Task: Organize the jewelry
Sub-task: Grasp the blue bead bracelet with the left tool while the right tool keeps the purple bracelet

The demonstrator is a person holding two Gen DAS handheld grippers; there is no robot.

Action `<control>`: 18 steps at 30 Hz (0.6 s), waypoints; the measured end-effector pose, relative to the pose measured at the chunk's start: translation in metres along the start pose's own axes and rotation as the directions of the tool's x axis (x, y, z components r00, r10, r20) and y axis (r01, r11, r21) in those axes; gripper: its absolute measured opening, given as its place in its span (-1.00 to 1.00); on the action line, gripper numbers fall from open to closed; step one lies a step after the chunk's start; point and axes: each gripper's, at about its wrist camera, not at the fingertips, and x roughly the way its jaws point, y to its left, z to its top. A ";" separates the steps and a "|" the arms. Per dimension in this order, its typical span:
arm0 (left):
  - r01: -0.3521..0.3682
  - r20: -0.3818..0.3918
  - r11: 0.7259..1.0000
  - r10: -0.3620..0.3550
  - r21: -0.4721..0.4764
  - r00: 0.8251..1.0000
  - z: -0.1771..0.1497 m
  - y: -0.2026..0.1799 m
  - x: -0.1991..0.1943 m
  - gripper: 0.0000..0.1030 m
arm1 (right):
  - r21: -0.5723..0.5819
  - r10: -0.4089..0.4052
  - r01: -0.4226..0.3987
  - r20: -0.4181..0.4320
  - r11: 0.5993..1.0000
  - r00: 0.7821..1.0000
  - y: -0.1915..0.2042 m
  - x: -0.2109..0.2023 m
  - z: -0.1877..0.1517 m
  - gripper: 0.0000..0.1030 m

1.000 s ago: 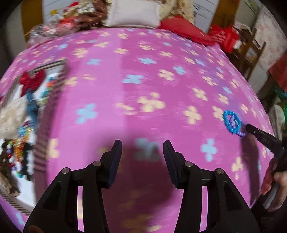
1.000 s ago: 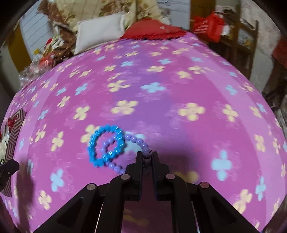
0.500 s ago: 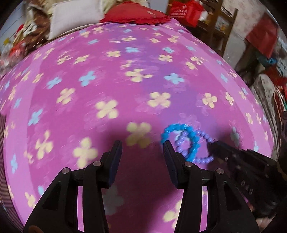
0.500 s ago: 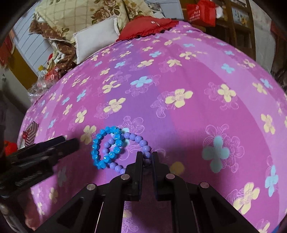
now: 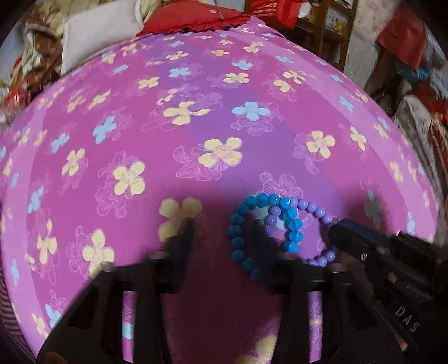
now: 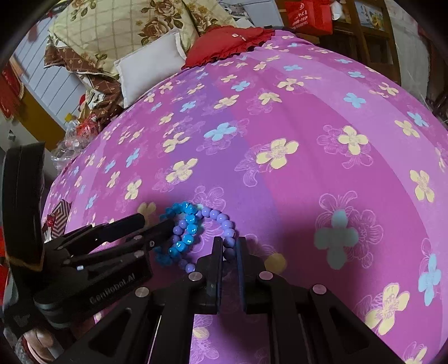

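A blue bead bracelet and a purple bead bracelet lie linked on the pink flowered bedsheet. My right gripper is shut on the purple bracelet at its near side. My left gripper is open, its fingers on either side of the blue bracelet's left arc; it is blurred. In the right wrist view the left gripper comes in from the left and its far finger touches the blue bracelet. The right gripper shows at the right of the left wrist view.
Pillows and a red cushion are piled at the bed's far end. A striped jewelry box shows at the left edge. Wooden furniture and red bags stand beyond the bed at the right.
My left gripper has swung right from the jewelry box and closed in on the bracelets, its fingers now around the blue one. The right gripper has stayed shut on the purple bracelet.
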 end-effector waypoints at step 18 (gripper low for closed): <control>0.033 0.083 0.977 -0.016 -0.212 0.996 -0.038 0.083 -0.074 -0.86 | 0.028 0.069 -0.071 0.083 0.997 0.994 -0.004 -0.014 0.003 -0.84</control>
